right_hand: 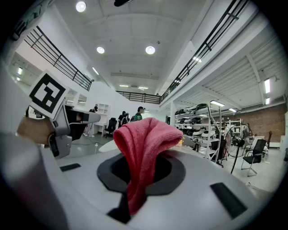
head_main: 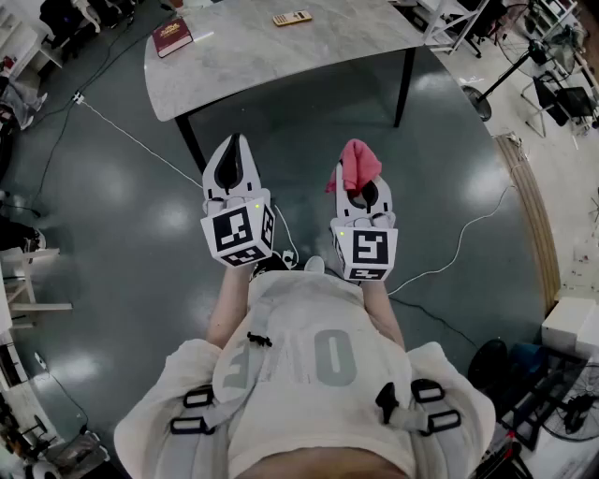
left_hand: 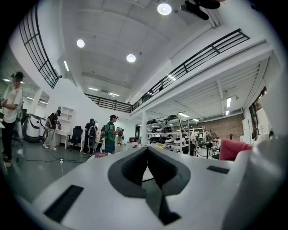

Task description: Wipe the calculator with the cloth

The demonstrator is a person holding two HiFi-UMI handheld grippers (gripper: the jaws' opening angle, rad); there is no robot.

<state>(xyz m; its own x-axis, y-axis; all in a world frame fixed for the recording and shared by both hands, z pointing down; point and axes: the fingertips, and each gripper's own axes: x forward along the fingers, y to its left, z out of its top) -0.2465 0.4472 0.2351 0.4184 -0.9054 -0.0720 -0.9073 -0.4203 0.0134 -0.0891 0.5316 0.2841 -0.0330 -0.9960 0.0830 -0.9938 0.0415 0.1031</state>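
- The cloth (right_hand: 146, 139) is showing as a pink-red towelling piece, bunching into a rounded hump at the top and trailing a narrower tail downward.
- The right gripper (right_hand: 143, 158) is clamping its jaws on this cloth. The fabric is filling the slot between the dark pads, with the hump standing out past the tips and the tail hanging on the near side.
- The calculator (head_main: 292, 18) is lying flat near the far edge of the table — a small tan bar with rows of keys. It is sitting well apart from both grippers and from the cloth.
- The table (head_main: 253, 61) is standing far from the person, showing a pale grey marbled top and dark legs.
- A dark red book (head_main: 172, 36) is lying near the table's left end, well to the left of the calculator.
- The left gripper (head_main: 235, 150) is keeping its jaws together with nothing between them. It is pointing level just to the left of the right gripper, both over the floor on the near side of the table.
- The floor (head_main: 112, 206) is looking dark and glossy, and a white cable (head_main: 131, 138) is running across it on the left.
- In the left gripper view a white shelving rack (left_hand: 166, 130) is holding rows of dark things, too small to tell — several people are standing far off on the left.
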